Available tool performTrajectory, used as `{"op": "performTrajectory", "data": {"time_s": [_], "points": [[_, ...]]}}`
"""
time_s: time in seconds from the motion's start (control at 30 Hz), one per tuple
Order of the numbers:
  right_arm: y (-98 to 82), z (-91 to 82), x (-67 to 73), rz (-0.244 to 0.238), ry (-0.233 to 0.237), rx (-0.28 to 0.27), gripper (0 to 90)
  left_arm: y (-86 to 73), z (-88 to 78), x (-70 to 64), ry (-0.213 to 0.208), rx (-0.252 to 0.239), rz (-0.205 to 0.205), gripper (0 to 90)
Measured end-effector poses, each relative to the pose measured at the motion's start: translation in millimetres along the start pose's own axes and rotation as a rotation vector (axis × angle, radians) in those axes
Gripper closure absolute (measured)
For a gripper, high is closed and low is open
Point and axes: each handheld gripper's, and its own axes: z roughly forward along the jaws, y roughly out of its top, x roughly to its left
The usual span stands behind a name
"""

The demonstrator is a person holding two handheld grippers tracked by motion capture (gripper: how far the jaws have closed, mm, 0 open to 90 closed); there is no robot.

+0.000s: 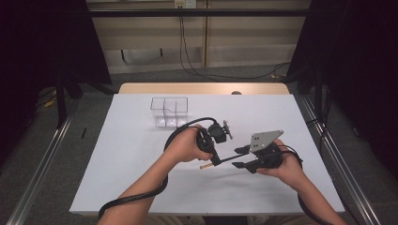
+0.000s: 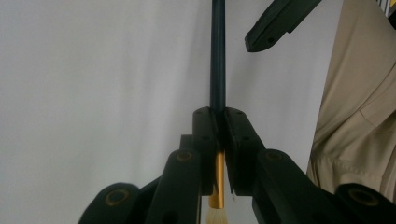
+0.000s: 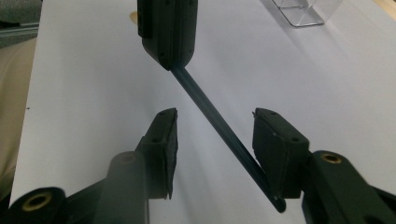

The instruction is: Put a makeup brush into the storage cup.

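A paintbrush (image 1: 226, 159) with a dark teal handle (image 2: 217, 56), gold ferrule (image 2: 216, 183) and pale bristles is held level above the white table. My left gripper (image 1: 215, 161) is shut on it just past the ferrule, jaws pinched together in the left gripper view (image 2: 219, 116). The handle (image 3: 209, 108) runs from those jaws (image 3: 168, 32) into the gap of my right gripper (image 3: 215, 126). It lies close against the right-hand pad (image 3: 273, 140), while the other pad stands apart from it. In the high view my right gripper (image 1: 237, 157) faces left at the handle's free end.
A clear plastic container with dividers (image 1: 169, 111) stands on the far part of the white sheet (image 1: 141, 178), behind the left hand, and its corner (image 3: 303, 11) appears in the right gripper view. Black cables trail from both grippers. A beige garment (image 2: 355, 130) is near the table's front edge.
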Motion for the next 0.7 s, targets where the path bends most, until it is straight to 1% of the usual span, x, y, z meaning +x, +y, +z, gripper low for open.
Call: {"op": "performTrajectory", "data": {"time_s": [0.03,0.07,0.1,0.2,0.33,0.47,0.57,0.63,0.67,0.7], "points": [[0.5,0.9,0.5,0.001,0.022,0.006,53.9,0.2,-0.2,0.0,-0.003,0.0,0.0,83.8],[1.0,1.7,1.3,-0.002,0.032,0.013,54.4,0.4,-0.6,0.0,-0.005,0.001,0.004,83.8],[1.8,2.8,2.0,-0.016,0.026,0.028,56.5,0.5,-1.0,0.0,-0.008,0.002,0.006,83.7],[2.7,5.2,2.8,-0.027,0.04,0.045,61.5,0.6,-2.2,0.9,-0.023,-0.005,0.005,83.8],[2.5,7.9,3.2,-0.03,0.05,0.069,68.9,1.3,-4.5,0.3,-0.044,-0.01,0.002,83.7],[1.5,9.9,3.8,-0.039,0.067,0.087,79.9,2.3,-6.2,-0.5,-0.068,-0.014,0.012,83.7],[0.7,10.6,4.7,-0.05,0.076,0.092,82.0,2.5,-6.4,-0.2,-0.072,-0.023,0.018,83.7],[0.8,12.1,6.3,-0.07,0.081,0.104,83.4,2.7,-7.6,-0.2,-0.079,-0.032,0.02,83.6],[1.0,12.9,7.3,-0.075,0.089,0.111,84.0,2.9,-8.3,-0.3,-0.084,-0.044,0.014,83.6],[1.1,13.8,8.4,-0.08,0.099,0.12,84.9,3.2,-9.8,0.6,-0.086,-0.045,0.019,83.3]]}}
